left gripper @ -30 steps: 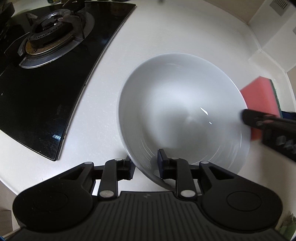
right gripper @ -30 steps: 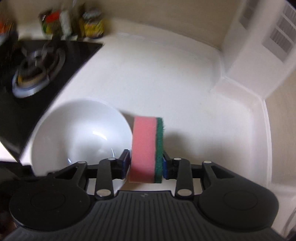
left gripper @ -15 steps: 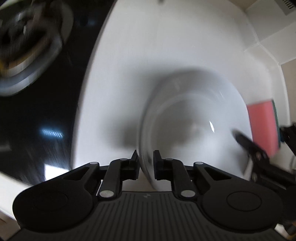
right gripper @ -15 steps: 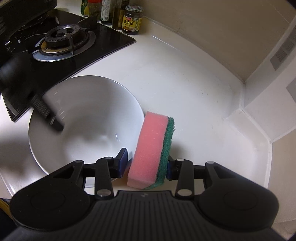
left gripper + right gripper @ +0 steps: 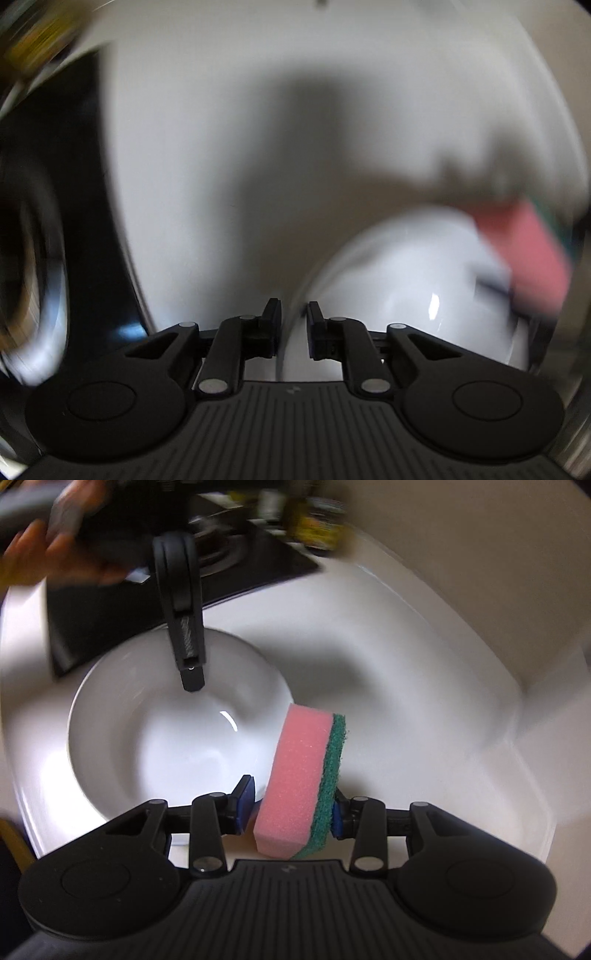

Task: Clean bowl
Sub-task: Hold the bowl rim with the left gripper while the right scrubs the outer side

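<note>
Just now, a white bowl (image 5: 177,738) is seen standing on a white counter (image 5: 406,686), beside the black stove (image 5: 255,572). Its rim is straddled by the left gripper (image 5: 293,319), whose jaws have just been opening; a gap is seen on either side of the rim, so the rim is not pinched. From the right wrist view, one finger (image 5: 184,627) of that gripper is seen reaching down into the bowl, with a hand (image 5: 55,554) blurred behind it. A pink sponge (image 5: 301,786) with a green scouring layer is clamped on its two broad faces by the right gripper (image 5: 291,805) and held tilted at the bowl's right edge. Blurred jars (image 5: 317,524) are made out behind the stove.
</note>
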A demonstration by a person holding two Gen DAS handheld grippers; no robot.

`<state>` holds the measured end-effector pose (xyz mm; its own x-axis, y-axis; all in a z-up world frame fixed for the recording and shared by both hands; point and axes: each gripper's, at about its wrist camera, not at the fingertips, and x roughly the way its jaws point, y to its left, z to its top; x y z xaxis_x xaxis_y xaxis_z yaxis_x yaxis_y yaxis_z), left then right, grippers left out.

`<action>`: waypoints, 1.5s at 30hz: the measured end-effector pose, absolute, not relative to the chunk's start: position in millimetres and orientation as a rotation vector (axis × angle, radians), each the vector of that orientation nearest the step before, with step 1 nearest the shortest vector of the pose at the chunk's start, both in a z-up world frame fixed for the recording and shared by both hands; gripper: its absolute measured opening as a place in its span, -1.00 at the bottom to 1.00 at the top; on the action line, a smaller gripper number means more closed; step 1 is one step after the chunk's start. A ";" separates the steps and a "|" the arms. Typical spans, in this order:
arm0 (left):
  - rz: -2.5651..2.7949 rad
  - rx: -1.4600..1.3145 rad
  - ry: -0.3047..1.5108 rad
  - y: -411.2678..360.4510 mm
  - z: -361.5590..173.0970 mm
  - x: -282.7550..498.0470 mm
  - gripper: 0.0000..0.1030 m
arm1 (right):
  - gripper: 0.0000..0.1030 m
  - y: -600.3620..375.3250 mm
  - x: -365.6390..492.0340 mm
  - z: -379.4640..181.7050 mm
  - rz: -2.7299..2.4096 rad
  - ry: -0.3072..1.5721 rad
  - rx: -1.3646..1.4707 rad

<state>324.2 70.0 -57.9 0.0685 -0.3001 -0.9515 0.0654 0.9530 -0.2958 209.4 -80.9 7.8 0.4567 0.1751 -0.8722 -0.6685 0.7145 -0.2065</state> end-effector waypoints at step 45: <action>-0.043 0.066 1.061 37.1 13.9 245.3 -0.23 | -0.31 -79.8 138.1 -4.6 0.134 0.915 -0.180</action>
